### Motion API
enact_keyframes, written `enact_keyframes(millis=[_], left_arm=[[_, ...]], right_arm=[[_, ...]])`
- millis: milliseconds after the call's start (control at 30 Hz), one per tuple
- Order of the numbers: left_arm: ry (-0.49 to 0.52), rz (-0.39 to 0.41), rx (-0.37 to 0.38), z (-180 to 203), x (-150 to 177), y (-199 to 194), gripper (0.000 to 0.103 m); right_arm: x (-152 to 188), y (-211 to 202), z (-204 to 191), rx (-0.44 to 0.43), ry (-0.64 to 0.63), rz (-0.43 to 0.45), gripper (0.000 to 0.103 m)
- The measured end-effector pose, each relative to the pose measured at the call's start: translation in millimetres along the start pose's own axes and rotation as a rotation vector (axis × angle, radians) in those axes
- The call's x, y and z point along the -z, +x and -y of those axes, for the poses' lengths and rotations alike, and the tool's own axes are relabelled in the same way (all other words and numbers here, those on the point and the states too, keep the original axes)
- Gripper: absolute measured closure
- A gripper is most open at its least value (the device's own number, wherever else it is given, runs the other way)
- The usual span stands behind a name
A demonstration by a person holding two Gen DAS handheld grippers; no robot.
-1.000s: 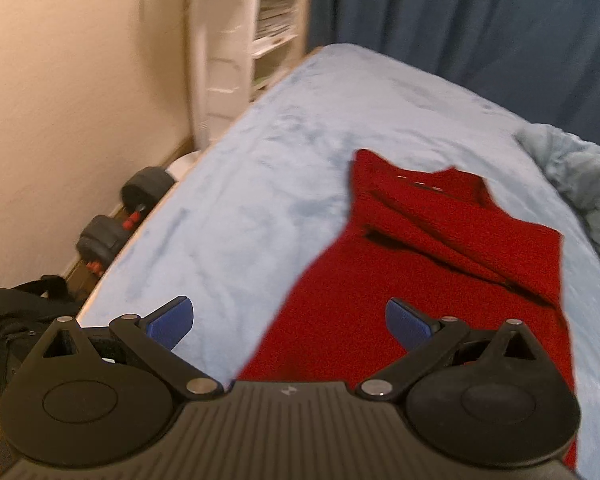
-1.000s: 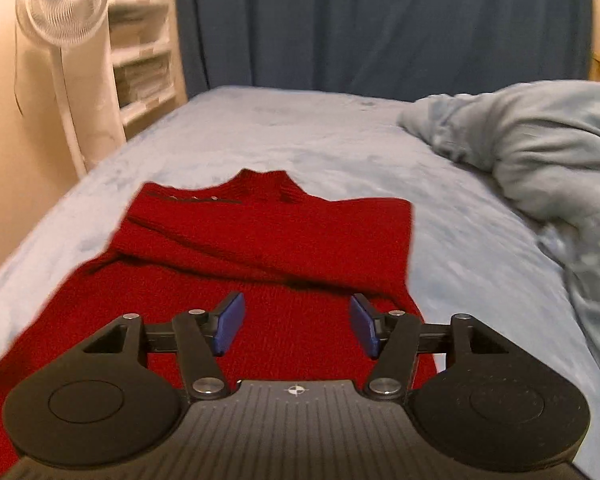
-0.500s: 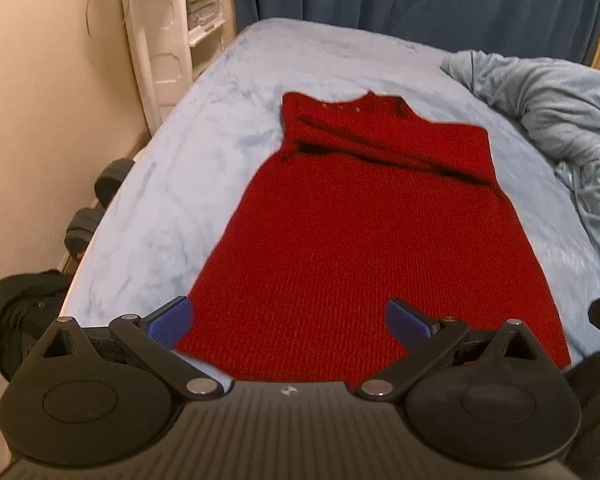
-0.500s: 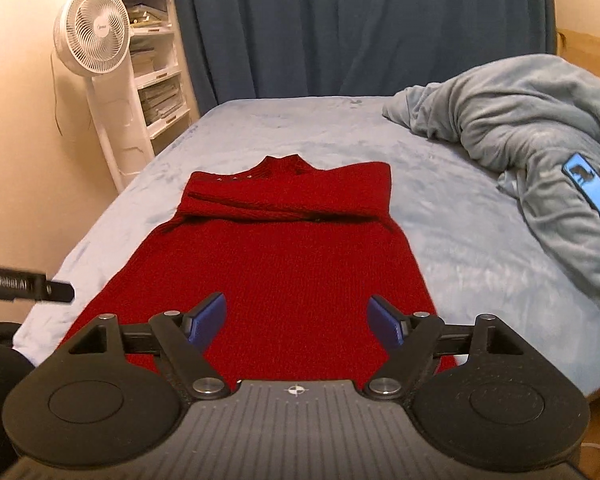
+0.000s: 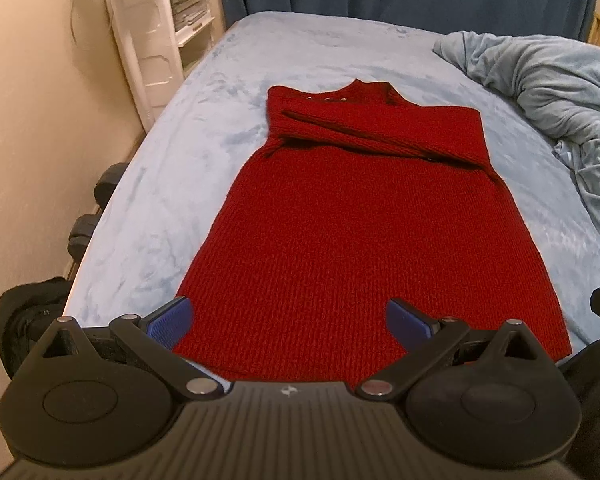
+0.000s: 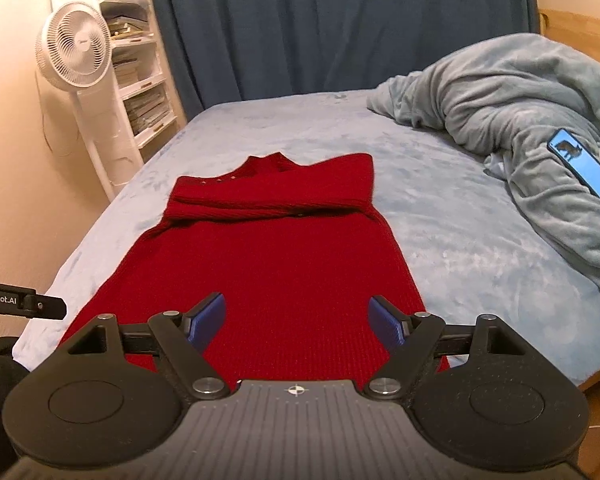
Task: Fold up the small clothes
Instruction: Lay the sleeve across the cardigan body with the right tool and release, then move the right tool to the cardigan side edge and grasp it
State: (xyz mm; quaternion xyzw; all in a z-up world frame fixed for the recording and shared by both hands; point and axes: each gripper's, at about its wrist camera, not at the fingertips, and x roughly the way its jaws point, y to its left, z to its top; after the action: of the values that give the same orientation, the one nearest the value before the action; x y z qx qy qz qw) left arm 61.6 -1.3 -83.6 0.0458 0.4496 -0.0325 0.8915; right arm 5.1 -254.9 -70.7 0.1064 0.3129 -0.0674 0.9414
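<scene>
A red knit dress [image 5: 364, 224] lies flat on the light blue bed [image 5: 188, 184], collar at the far end, both sleeves folded across the chest. It also shows in the right wrist view [image 6: 276, 264]. My left gripper [image 5: 290, 320] is open and empty, held above the dress's near hem. My right gripper [image 6: 298, 320] is open and empty, also above the near hem, to the right of the left one. Part of the left gripper [image 6: 24, 304] shows at the left edge of the right wrist view.
A crumpled grey-blue blanket [image 6: 520, 120] lies on the bed's right side with a phone [image 6: 580, 162] on it. A white fan [image 6: 74, 52] and white shelves [image 5: 168, 16] stand at the far left. Dumbbells [image 5: 100, 200] and a black bag [image 5: 28, 320] lie on the floor left of the bed.
Both grippers have pulled back from over the dress toward its near hem, so the whole dress is in view. Both stay open and empty.
</scene>
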Motion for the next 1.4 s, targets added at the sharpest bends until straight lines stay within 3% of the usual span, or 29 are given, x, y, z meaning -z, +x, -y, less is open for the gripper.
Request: enact_keyframes(millis=[300, 500, 600, 733, 900, 1033, 1133, 1400], left_arm=[[0.028, 0.010, -0.025, 9, -14, 19, 0.000], [0.061, 0.083, -0.086, 3, -23, 71, 0.000], [0.069, 0.041, -0.106, -3, -31, 112, 0.000], [-0.011, -0.094, -0.096, -24, -41, 166, 0.000], [-0.044, -0.141, -0.110, -48, -46, 198, 0.000], [-0.040, -0.236, -0.056, -57, -41, 223, 0.000], [0.011, -0.205, -0.042, -54, -31, 220, 0.000], [0.112, -0.247, 0.088, -49, -1, 194, 0.000]], right_arm=[[-8, 18, 20, 0.000, 0.018, 0.001, 0.023], [-18, 63, 55, 0.062, 0.059, 0.000, 0.018], [-21, 107, 80, 0.069, 0.101, -0.061, 0.018], [-26, 159, 110, 0.094, 0.208, -0.129, 0.018], [-32, 213, 122, 0.107, 0.160, -0.191, 0.018], [-30, 248, 129, 0.149, 0.125, -0.269, 0.018], [-20, 266, 136, 0.119, 0.165, -0.424, 0.016], [15, 219, 113, -0.018, 0.107, -0.498, 0.016]])
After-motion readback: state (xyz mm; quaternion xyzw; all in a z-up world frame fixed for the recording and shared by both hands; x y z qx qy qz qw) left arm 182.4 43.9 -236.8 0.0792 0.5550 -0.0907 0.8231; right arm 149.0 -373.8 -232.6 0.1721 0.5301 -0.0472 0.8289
